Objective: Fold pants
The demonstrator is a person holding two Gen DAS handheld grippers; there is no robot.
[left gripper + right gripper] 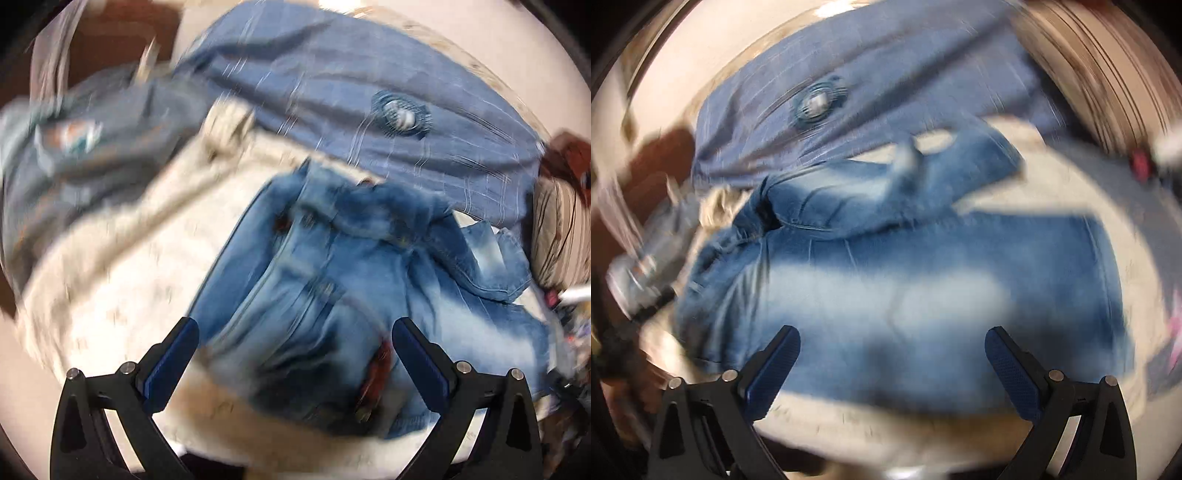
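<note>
Faded blue jeans (pixel 332 295) lie rumpled on a cream blanket (pixel 110 288). In the left wrist view the waistband end with a red-brown patch is nearest. My left gripper (pixel 295 332) is open and empty, its fingers standing apart above the jeans. In the right wrist view the jeans (pixel 905 280) spread across the middle, one leg lying behind the other. My right gripper (pixel 892 339) is open and empty above the near leg. Both views are blurred.
A blue striped cloth (pixel 369 92) with a round patch lies behind the jeans and shows in the right wrist view (pixel 868 74). A grey garment with a logo (pixel 74 147) lies at the left. A striped cushion (pixel 561 236) sits at the right edge.
</note>
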